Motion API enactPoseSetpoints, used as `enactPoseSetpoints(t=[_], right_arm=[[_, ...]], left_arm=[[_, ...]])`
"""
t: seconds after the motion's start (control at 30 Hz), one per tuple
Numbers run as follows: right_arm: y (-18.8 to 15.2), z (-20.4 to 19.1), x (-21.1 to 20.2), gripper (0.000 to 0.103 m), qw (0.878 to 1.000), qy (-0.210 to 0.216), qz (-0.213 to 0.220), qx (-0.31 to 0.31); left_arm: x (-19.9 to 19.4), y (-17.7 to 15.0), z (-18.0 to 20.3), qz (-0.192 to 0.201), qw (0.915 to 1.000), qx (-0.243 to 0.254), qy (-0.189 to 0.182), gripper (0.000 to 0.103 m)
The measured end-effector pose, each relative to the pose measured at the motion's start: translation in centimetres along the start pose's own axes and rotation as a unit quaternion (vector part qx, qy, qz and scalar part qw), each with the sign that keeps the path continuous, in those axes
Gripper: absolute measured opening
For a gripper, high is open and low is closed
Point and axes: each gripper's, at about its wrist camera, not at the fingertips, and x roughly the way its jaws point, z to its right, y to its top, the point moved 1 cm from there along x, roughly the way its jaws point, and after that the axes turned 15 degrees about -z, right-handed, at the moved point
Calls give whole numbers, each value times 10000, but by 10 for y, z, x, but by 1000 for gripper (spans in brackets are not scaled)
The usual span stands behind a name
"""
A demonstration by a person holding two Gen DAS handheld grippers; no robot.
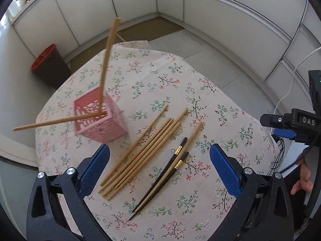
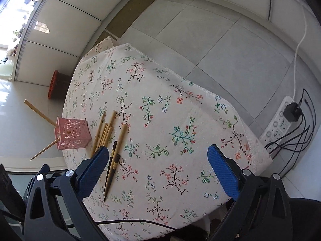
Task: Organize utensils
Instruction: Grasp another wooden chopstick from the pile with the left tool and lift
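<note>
Left tool [image 1: 159,169] and right tool [image 2: 158,169], both wide, angle down over chopsticks [image 1: 140,156].

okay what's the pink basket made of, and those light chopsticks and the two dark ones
Pink basket: looks like moulded plastic, matte, with cut-out lattice walls.
Light chopsticks: likely bamboo or pale wood, unvarnished, uniform tan, square-cut ends.
Dark chopsticks: dark wood or lacquer, I can't tell which, with shiny gold bands near the thick ends.

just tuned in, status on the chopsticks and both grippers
Left gripper open, empty, over loose bamboo chopsticks. Right gripper open, empty. Two chopsticks in pink holder; dark pair on tablecloth. Nothing blocking.
</note>
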Motion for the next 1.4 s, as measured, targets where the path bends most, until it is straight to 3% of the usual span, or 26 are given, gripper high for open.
enactPoseSetpoints(t=[0.13, 0.2, 0.3, 0.67, 0.83, 1.03, 1.2, 1.4], right_arm=[[6, 7, 6, 96, 9993, 245, -271, 102], [9, 11, 12, 96, 9979, 402, -459, 215], [11, 12, 16, 96, 9968, 492, -560, 281], [12, -1, 29, 96, 9952, 557, -795, 91], [10, -7, 33, 96, 9960, 429, -782, 4], [12, -9, 31, 96, 9983, 112, -565, -16], [15, -17, 34, 96, 9988, -6, -497, 10], [15, -50, 53, 96, 9976, 24, -695, -66]], left_arm=[[38, 38, 18, -413, 9990, 197, -4, 83], [58, 57, 24, -731, 9968, 331, 12, 63], [86, 79, 18, -1075, 9936, 335, 107, 50], [142, 106, -5, -1773, 9838, 252, 72, 19], [145, 103, -22, -1638, 9856, 37, -417, 16], [131, 75, -28, -1127, 9931, -117, -307, 10], [83, 32, -43, -439, 9976, -320, -435, 7], [5, -18, -62, 444, 9958, -599, -535, 6]])
